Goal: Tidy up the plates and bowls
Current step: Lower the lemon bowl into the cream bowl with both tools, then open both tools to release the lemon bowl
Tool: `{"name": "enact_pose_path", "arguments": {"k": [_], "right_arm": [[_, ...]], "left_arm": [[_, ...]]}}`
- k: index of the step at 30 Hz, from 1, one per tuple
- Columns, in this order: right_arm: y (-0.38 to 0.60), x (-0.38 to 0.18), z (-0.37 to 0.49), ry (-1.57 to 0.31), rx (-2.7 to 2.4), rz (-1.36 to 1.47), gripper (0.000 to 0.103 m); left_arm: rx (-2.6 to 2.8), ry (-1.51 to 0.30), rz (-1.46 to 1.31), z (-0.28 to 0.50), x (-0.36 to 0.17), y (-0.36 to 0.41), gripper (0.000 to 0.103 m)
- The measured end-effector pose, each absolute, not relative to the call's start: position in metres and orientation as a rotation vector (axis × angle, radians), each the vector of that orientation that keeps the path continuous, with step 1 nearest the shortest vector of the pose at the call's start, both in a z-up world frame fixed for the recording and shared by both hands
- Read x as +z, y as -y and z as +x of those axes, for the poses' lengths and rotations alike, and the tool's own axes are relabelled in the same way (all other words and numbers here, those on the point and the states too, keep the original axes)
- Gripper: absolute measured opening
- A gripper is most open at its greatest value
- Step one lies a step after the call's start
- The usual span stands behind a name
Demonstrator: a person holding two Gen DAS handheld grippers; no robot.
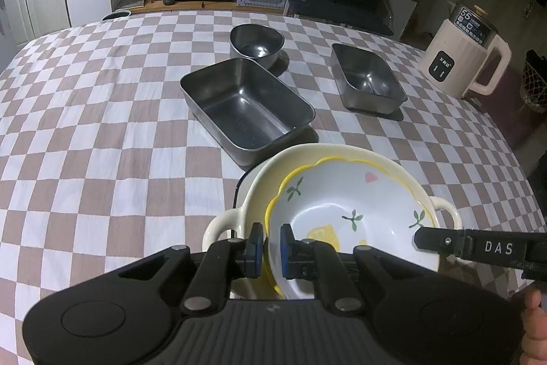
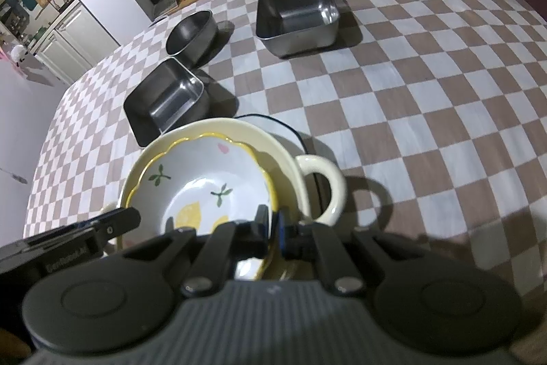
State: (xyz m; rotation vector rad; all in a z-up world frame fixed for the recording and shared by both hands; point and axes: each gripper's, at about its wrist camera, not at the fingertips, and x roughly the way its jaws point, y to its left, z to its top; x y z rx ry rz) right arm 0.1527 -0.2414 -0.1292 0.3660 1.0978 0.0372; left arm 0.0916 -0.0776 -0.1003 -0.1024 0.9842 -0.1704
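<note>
You are holding a glossy white ceramic bowl with a scalloped yellow rim and painted lemon and leaf motifs point(image 1: 342, 211), nested inside a larger cream ceramic bowl with two loop handles point(image 1: 259, 190), near you on the checked brown-and-white tablecloth point(image 1: 102, 132).

Your left gripper point(image 1: 271, 250) is coming in level from the near side, its blue-padded fingers point(image 1: 255, 250) pinching the scalloped rim at the bowl's near-left edge. Your right gripper point(image 2: 272, 228) is angled in from the near-right, its fingers closed on the same rim at the opposite side; its black tip is showing at the right of the left wrist view.

Farther off, three dull steel vessels are sitting: a large rectangular steel tray point(image 1: 246, 105) just beyond the bowls, a round steel bowl point(image 1: 257, 43) behind it, and a smaller rectangular steel tray point(image 1: 367, 77) to the right. A cream ribbed electric kettle point(image 1: 461, 57) is standing far right.
</note>
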Motion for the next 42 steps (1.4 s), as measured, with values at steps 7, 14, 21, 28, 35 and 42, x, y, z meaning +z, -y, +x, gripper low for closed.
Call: {"name": "enact_pose_path", "arguments": {"k": [7,14,21,28,35,42], "right_arm": [[0.251,-0.114,0.146,-1.025,0.056,0.415,0.006],[0.248,-0.115,0.148,-1.040,0.078,0.400,0.006],[0.247,-0.115,0.147,-1.036,0.078,0.391,0.006],[0.246,-0.114,0.145,-1.034,0.089,0.378,0.006],[0.250,-0.108,0.138,-1.010,0.105,0.365,0.011],[0.250,-0.089,0.136,-0.920,0.151,0.392,0.056]], "left_arm": [[-0.171,-1.003,-0.111,0.090,-0.103,0.075,0.011],[-0.169,-1.009,-0.110,0.091,-0.104,0.075,0.011],[-0.169,-1.005,-0.113,0.091,-0.101,0.075,0.011],[-0.166,-0.980,-0.115,0.081,-0.090,0.074,0.011],[-0.149,-0.958,-0.132,0.073,-0.082,0.067,0.023],[-0.131,-0.838,-0.110,0.085,-0.055,0.056,0.094]]}}
